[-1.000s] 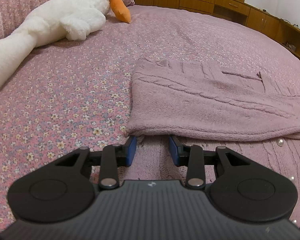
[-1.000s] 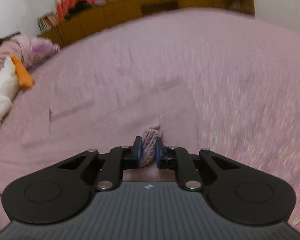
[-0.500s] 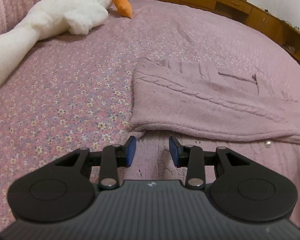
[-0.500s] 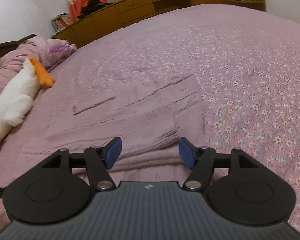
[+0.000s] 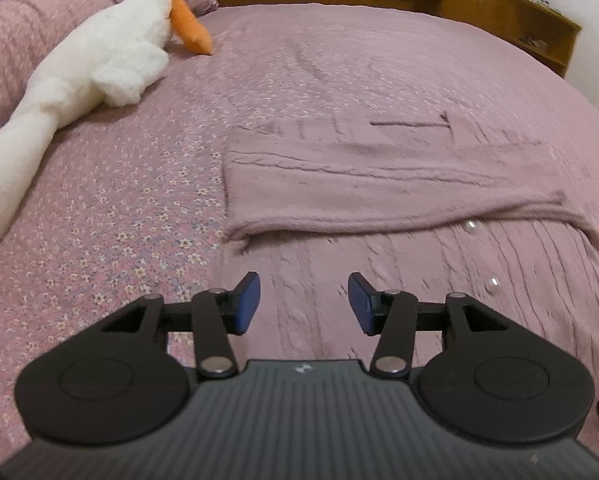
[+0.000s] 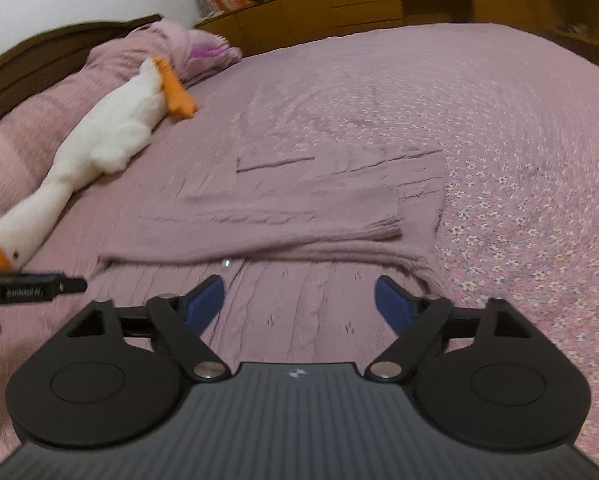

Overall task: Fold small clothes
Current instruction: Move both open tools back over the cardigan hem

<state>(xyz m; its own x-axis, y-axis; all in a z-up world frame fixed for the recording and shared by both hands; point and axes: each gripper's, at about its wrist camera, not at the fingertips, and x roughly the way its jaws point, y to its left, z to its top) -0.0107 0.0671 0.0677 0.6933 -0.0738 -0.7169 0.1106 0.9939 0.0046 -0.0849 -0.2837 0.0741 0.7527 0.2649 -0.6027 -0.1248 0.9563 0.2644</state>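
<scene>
Left wrist view: mauve knit cardigan point(image 5: 379, 200) lies part-folded mid-bed point(image 5: 119, 208), soft, light, floppy, pearl-buttoned. Both tools, left tool point(image 5: 304, 303) and right tool point(image 6: 299, 302), are spread, empty. Best pinched at the near hem corners.

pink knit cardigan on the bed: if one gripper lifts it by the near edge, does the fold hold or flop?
Likely flops: the cardigan is soft, thick knit and its folded sleeve lies loose, unpinned. Probably grippy rather than slippery, given the fuzzy ribbed surface. Both the left gripper and the right gripper are open above it.

Mauve cable-knit cardigan point(image 5: 383, 196); pink floral bedspread point(image 5: 111, 208); white, orange-billed plush goose point(image 6: 99, 140).
</scene>
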